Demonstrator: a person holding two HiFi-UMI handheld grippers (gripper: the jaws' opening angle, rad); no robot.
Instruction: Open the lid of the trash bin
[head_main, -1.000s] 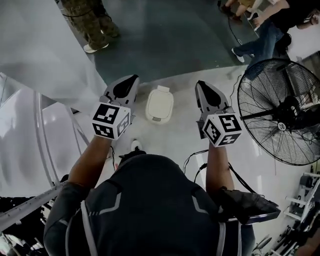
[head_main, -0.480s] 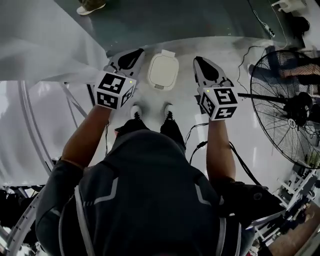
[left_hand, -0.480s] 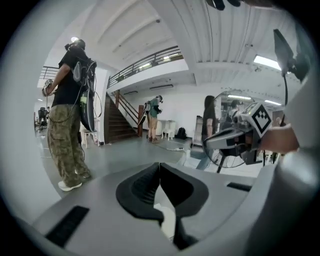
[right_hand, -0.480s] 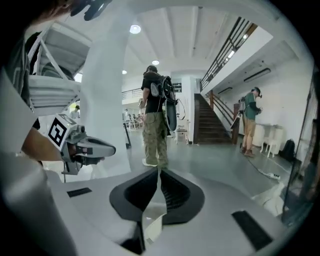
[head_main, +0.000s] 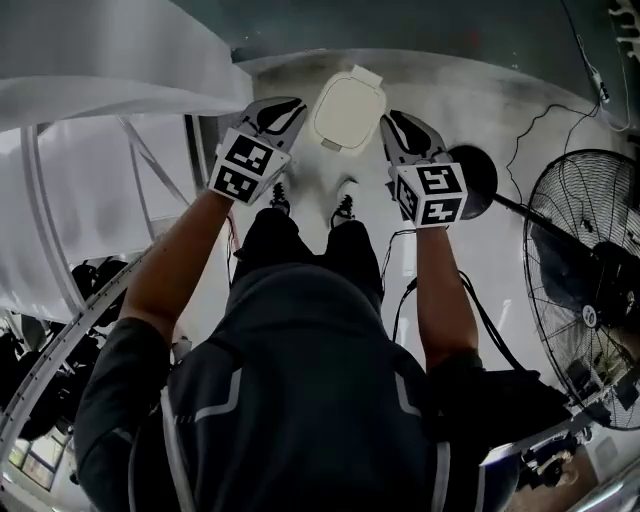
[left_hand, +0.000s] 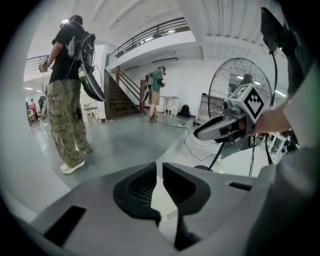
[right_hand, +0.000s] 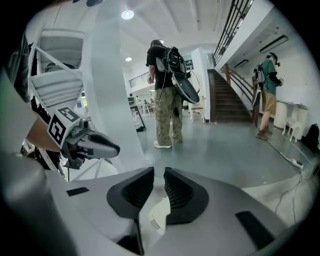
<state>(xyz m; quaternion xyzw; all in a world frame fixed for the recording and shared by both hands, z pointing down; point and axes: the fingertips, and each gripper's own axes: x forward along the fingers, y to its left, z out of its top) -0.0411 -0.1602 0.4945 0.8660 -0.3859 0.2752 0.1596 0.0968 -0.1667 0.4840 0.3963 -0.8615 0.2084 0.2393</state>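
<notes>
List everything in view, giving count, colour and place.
trash bin: one, cream, lid shut, on the floor between the grippers
floor fan: one, black, right
cable: one, dark, on the floor, right
sheet: one, white, left
bystanders: two, camouflage trousers and green top, beyond
staircase: one, dark, far
shoes: two, black and white, below the bin
left gripper: grey, jaws narrowly apart, empty
right gripper: grey, jaws narrowly apart, empty
</notes>
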